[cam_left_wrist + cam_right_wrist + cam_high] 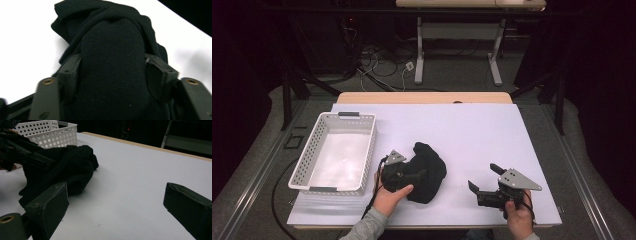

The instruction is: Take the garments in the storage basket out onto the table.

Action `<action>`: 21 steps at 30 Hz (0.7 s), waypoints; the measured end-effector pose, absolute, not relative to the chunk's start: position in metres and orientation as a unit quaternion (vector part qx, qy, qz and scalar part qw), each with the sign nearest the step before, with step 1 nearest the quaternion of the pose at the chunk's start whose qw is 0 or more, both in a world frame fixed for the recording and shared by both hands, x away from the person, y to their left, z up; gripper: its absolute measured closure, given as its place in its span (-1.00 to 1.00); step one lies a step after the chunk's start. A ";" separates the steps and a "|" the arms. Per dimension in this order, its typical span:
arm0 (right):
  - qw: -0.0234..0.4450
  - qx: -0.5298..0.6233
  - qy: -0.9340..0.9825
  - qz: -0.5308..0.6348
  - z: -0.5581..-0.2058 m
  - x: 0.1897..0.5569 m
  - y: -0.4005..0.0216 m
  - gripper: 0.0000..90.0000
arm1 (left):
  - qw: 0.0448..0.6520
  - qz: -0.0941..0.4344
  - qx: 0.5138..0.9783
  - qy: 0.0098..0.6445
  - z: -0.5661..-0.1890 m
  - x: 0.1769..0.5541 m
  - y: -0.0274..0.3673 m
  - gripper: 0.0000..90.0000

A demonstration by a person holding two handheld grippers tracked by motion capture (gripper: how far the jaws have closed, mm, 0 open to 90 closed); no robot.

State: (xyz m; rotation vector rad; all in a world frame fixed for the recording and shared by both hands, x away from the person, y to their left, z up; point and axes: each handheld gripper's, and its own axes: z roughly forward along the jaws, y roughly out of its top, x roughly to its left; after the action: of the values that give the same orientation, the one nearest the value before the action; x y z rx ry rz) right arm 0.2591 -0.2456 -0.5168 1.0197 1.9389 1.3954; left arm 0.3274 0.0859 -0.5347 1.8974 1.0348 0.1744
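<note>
Left gripper (pixel 419 176) had its jaws around a bunched-up black cloth (pixel 430 170), fabric bulging between the pads, so it looked like it was gripping it. That cloth sat on the white table (pixel 472 130), just right of the white basket (pixel 312 150). Right gripper (pixel 484 179) was further right of the basket, jaws spread wide, holding nothing.

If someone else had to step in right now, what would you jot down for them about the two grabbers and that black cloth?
Left gripper: jaws around a fold of the black cloth; whether the pads press it is unclear.
Right gripper: open, empty, to the right of the cloth, apart from it.
The cloth lies bunched on the white table, beside the white basket, which looks empty.
Done: cloth reached.
Left, probably: put the cloth in the basket.
</note>
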 end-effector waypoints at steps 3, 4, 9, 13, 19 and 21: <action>0.269 0.378 0.719 0.518 -0.517 0.259 -0.245 -0.87 | 0.461 0.068 0.775 0.427 -0.535 0.328 0.085 -0.48; 0.267 0.380 0.718 0.518 -0.517 0.259 -0.245 -0.87 | 0.455 0.067 0.776 0.431 -0.535 0.328 0.084 -0.55; 0.267 0.379 0.719 0.518 -0.517 0.260 -0.244 -0.87 | 0.451 0.063 0.779 0.431 -0.534 0.328 0.082 -0.81; 0.264 0.383 0.718 0.517 -0.518 0.261 -0.244 -0.87 | 0.456 0.055 0.779 0.428 -0.532 0.328 0.082 -0.99; 0.263 0.382 0.720 0.516 -0.518 0.260 -0.242 -0.87 | 0.465 0.051 0.775 0.425 -0.527 0.326 0.084 -1.00; 0.262 0.383 0.720 0.517 -0.518 0.260 -0.242 -0.87 | 0.474 0.055 0.772 0.420 -0.524 0.325 0.087 -1.00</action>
State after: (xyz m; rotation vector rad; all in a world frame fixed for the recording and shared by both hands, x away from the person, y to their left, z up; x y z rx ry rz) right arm 0.2601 -0.2422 -0.5180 1.0354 1.9475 1.3996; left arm 0.3254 0.0866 -0.5238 1.8875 1.0266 0.1340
